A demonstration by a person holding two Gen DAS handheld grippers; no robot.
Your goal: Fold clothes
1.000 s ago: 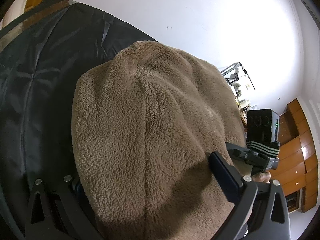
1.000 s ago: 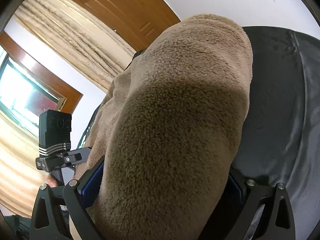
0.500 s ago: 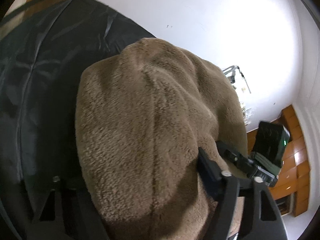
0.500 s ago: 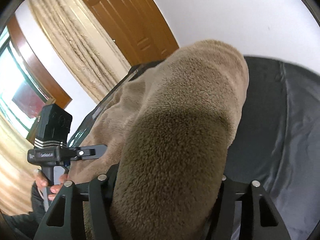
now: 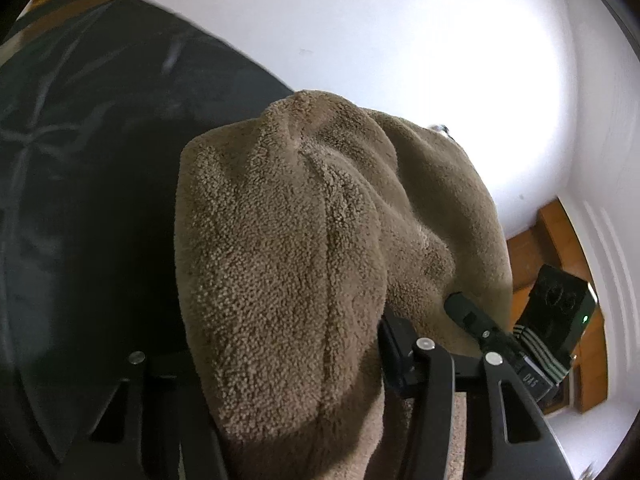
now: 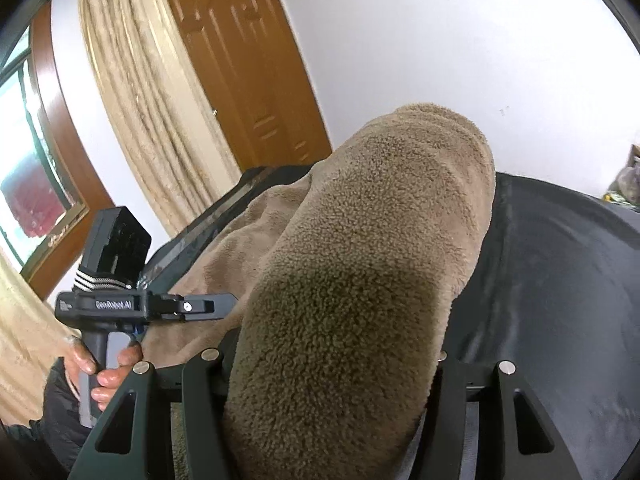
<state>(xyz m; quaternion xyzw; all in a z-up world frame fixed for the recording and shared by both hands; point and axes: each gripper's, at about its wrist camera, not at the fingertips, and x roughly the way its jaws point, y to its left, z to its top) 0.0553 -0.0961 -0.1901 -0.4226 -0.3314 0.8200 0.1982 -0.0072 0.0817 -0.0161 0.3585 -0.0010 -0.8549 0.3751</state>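
I see the left gripper (image 5: 280,364) clamped on a fold of the brown fleece garment (image 5: 304,248), which fills the centre of the left wrist frame. The right gripper (image 6: 332,364) is clamped on another fold at lower centre of its frame. The garment drapes over the black cover (image 6: 568,280). The curtain (image 6: 148,80) hangs at upper left.
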